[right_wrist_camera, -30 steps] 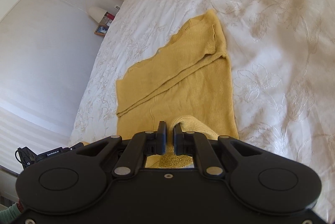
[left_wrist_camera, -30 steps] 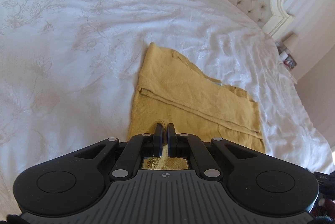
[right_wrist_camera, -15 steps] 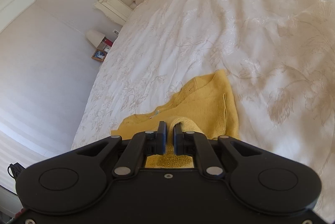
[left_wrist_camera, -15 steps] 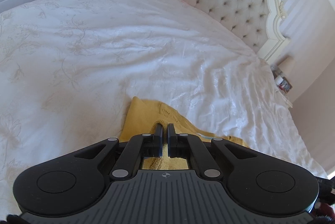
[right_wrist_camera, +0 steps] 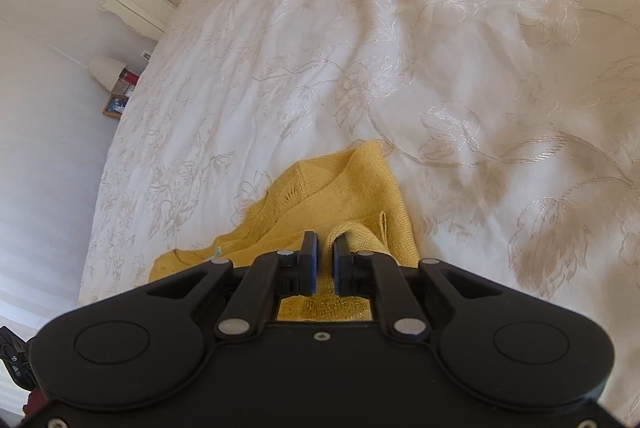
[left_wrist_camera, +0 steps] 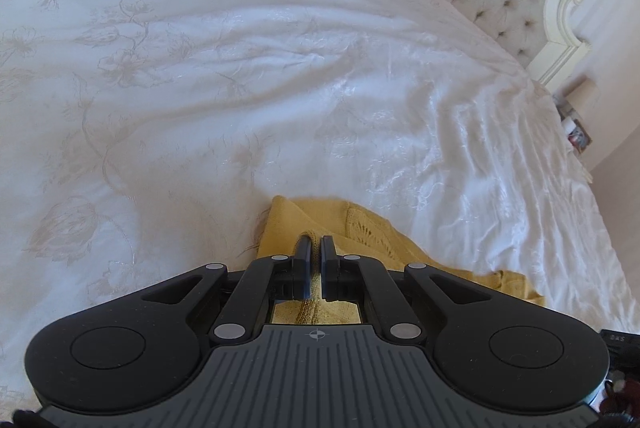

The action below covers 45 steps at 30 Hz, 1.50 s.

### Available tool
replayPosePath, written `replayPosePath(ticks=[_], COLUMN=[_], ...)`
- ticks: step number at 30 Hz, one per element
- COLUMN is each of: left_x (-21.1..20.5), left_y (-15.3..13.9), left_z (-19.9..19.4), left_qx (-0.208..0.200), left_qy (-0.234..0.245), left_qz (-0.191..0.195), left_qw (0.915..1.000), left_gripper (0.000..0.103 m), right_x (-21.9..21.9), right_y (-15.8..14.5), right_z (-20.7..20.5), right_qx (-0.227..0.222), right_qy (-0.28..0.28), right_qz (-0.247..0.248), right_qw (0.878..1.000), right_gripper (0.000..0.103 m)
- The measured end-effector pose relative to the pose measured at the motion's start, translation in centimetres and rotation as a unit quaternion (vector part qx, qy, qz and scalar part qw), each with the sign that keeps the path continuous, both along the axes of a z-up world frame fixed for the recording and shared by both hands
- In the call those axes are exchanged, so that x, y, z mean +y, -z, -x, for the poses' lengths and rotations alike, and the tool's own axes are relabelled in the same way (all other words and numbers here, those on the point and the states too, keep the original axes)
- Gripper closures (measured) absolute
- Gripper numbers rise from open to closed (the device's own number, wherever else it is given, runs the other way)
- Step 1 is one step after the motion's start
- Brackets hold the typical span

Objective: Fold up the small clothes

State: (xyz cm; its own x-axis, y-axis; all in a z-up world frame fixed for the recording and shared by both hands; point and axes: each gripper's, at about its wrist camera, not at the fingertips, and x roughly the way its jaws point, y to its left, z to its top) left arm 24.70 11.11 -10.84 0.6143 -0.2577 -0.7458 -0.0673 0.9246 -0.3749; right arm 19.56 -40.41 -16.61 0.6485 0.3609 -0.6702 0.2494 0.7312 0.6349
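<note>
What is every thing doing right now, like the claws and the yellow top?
left claw: shut on the yellow knit top, a fold of it pinched between the fingers.
right claw: shut on the yellow knit top too.
yellow knit top: partly folded, bunched, far edge lying on the bedspread.
white bedspread: spread over the bed, wrinkled.
lamp: upright beside the bed; cannot tell if lit.

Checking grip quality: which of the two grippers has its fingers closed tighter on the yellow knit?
The left gripper: only a thin ribbed edge of the yellow knit shows between its fingers. The right gripper shows a wider gap with a thicker fold.
</note>
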Motion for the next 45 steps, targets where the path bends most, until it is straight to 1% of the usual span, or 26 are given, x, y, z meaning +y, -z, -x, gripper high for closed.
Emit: replayPosePath(ticks=[1,2,3,4,5,6,7,8,9,10,11,12,13,14,16,20,25,28,30,32,36,42,45], left_x=[0.1,0.2,0.3,0.4,0.5,0.6,0.5,0.4,0.2,-0.2,-0.5,-1.0,-1.6,-2.3,-3.7,-6.4,-8.4,-9.0,-9.5,-9.7,-9.7,-9.5,-9.2], left_y=[0.5,1.0,1.3,1.5,1.8,1.8,1.8,1.7,1.5,1.1,0.8,0.4,0.0,-0.3,-0.5,0.3,2.3,3.3,4.1,4.7,5.5,5.2,4.6], left_z=[-0.5,-0.9,-1.1,-1.4,-1.7,-1.7,-1.9,-1.9,-1.9,-1.8,-1.6,-1.1,-0.6,0.1,1.5,4.7,7.0,7.4,7.3,6.9,5.6,2.0,-0.1], left_qx=[0.006,0.012,0.015,0.016,0.012,0.008,0.002,-0.002,-0.005,-0.010,-0.015,-0.023,-0.029,-0.034,-0.038,-0.028,0.006,0.017,0.024,0.029,0.031,0.015,-0.004], left_qy=[-0.005,-0.010,-0.013,-0.016,-0.017,-0.016,-0.012,-0.007,-0.002,0.005,0.012,0.023,0.034,0.046,0.067,0.099,0.117,0.125,0.132,0.136,0.133,0.131,0.126], left_qz=[-0.004,-0.009,-0.012,-0.015,-0.020,-0.025,-0.033,-0.041,-0.051,-0.061,-0.068,-0.078,-0.087,-0.095,-0.107,-0.114,-0.109,-0.117,-0.128,-0.136,-0.138,-0.143,-0.148], left_qw=[1.0000,0.9998,0.9997,0.9996,0.9996,0.9995,0.9994,0.9991,0.9987,0.9981,0.9975,0.9964,0.9952,0.9938,0.9912,0.9882,0.9871,0.9850,0.9827,0.9810,0.9811,0.9809,0.9809], left_gripper=[0.097,0.095,0.091,0.078,0.071,0.063,0.059,0.057,0.054,0.050,0.047,0.041,0.037,0.036,0.036,0.036,0.036,0.036,0.036,0.036,0.036,0.036,0.036], right_x=[0.0,0.0,0.1,0.0,0.0,-0.1,-0.1,-0.1,0.0,0.1,0.2,0.5,0.8,1.3,2.4,5.1,9.0,10.4,11.1,11.5,12.3,11.9,11.2], right_y=[0.2,0.5,0.7,1.0,1.1,1.2,1.2,1.1,0.9,0.5,0.2,-0.3,-0.7,-1.3,-2.1,-2.8,-1.9,-0.9,-0.2,0.5,1.5,1.3,0.9], right_z=[-0.3,-0.6,-0.9,-1.1,-1.3,-1.3,-1.3,-1.3,-1.2,-1.0,-0.8,-0.6,-0.3,0.0,0.8,2.3,3.7,4.0,3.9,3.6,2.8,-0.2,-2.4], right_qx=[0.004,0.008,0.014,0.019,0.023,0.026,0.027,0.023,0.018,0.010,0.004,-0.004,-0.009,-0.016,-0.031,-0.044,-0.038,-0.028,-0.021,-0.014,-0.011,-0.025,-0.034], right_qy=[0.000,0.000,0.002,0.004,0.005,0.007,0.008,0.007,0.006,0.003,0.001,-0.002,-0.005,-0.011,-0.028,-0.067,-0.125,-0.145,-0.153,-0.160,-0.170,-0.160,-0.151], right_qz=[0.003,0.006,0.012,0.017,0.021,0.026,0.035,0.047,0.058,0.073,0.084,0.104,0.120,0.141,0.167,0.196,0.223,0.234,0.242,0.252,0.272,0.290,0.292], right_qw=[1.000,1.000,1.000,1.000,1.000,0.999,0.999,0.999,0.998,0.997,0.996,0.995,0.993,0.990,0.985,0.977,0.966,0.961,0.958,0.954,0.947,0.943,0.944], right_gripper=[0.081,0.081,0.081,0.079,0.078,0.073,0.061,0.054,0.044,0.038,0.037,0.037,0.037,0.037,0.035,0.034,0.034,0.034,0.034,0.032,0.030,0.029,0.027])
